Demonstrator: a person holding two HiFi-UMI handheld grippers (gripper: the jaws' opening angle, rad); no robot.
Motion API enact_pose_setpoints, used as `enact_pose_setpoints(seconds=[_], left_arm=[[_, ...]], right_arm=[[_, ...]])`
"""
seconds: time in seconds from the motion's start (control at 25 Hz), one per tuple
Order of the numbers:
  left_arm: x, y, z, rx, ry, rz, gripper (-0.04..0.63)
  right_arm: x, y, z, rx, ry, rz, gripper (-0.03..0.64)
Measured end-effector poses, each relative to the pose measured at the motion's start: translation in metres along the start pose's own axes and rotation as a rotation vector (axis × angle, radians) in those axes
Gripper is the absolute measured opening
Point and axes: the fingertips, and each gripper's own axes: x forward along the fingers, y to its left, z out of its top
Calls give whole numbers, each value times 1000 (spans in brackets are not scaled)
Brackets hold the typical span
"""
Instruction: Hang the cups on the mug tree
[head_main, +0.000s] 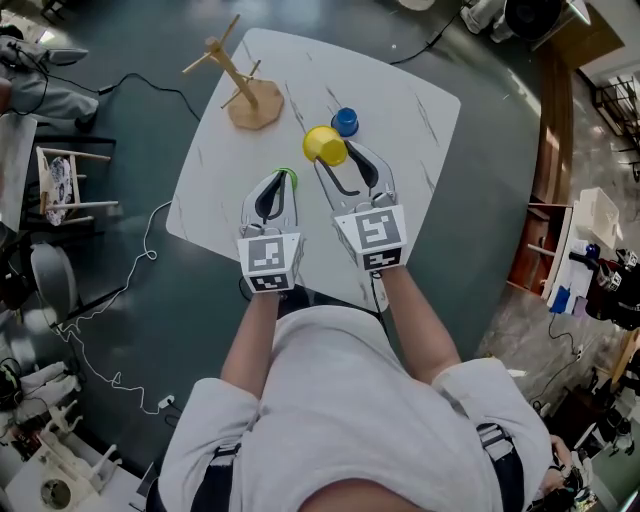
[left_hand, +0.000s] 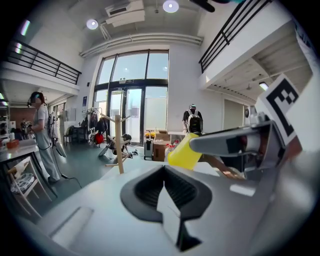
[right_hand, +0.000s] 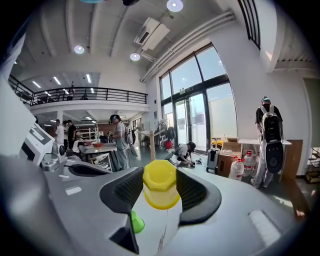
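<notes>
Right fingers (right_hand: 196, 194) clamp yellow cup (right_hand: 160, 184), centre frame over table (head_main: 400, 110). Left fingers (left_hand: 145, 190) closed, empty. Mug tree (head_main: 238, 75) upper left. I judge: carry level, handle leading, approach slowly.

A tall, open lab hall is shown: a railed mezzanine (right_hand: 85, 94), high glazed doors (left_hand: 132, 115), cables (head_main: 148, 254) strewn over the floor (head_main: 480, 230), boxes (left_hand: 161, 136), a person (right_hand: 269, 145) wearing a backpack

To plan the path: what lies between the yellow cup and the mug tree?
Only bare table between yellow cup and mug tree, per head view.
</notes>
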Motion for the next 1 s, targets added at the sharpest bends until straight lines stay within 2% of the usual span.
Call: enact_pose_setpoints(seconds=[0.32, 0.72, 1.0], left_arm=[[8, 39, 8, -14, -9, -9, 3], [13, 103, 16, -44, -22, 17, 3], [22, 128, 14, -42, -13, 0, 3]], right_arm=[[31, 17, 15, 0, 1, -13, 213], [77, 50, 41, -25, -14, -3, 213], [99, 56, 48, -41, -15, -28, 213]])
